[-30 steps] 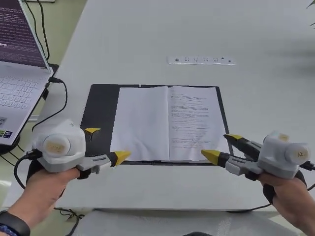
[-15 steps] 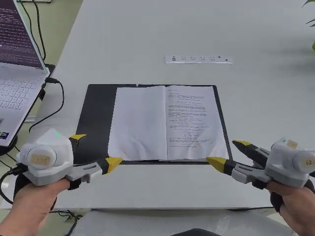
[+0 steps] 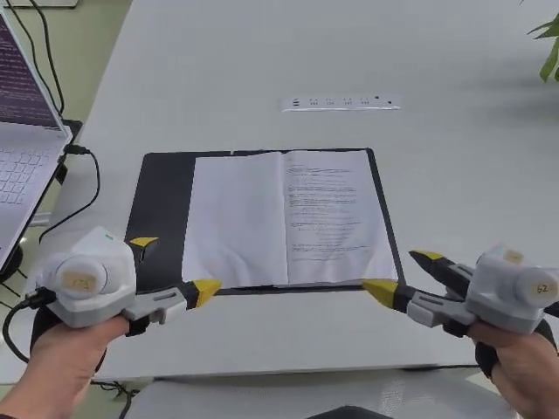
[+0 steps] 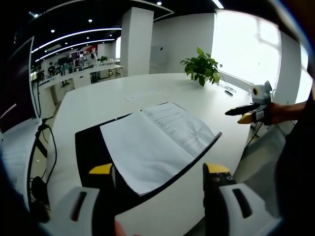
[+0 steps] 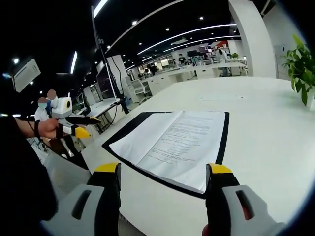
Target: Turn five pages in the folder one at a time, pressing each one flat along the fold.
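Folder (image 3: 162, 218) open flat, print (image 3: 327, 209) unreadable; left claw (image 3: 175, 264) and right claw (image 3: 402, 272) gape.

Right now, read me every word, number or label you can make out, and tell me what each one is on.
"62": round sticker on the back of the right gripper.
Left gripper: round sticker, digits too blurred to read.
Printed page: lines of print, too small to read.
Laptop screen: text too blurred to read.
Power strip: markings too small to read.
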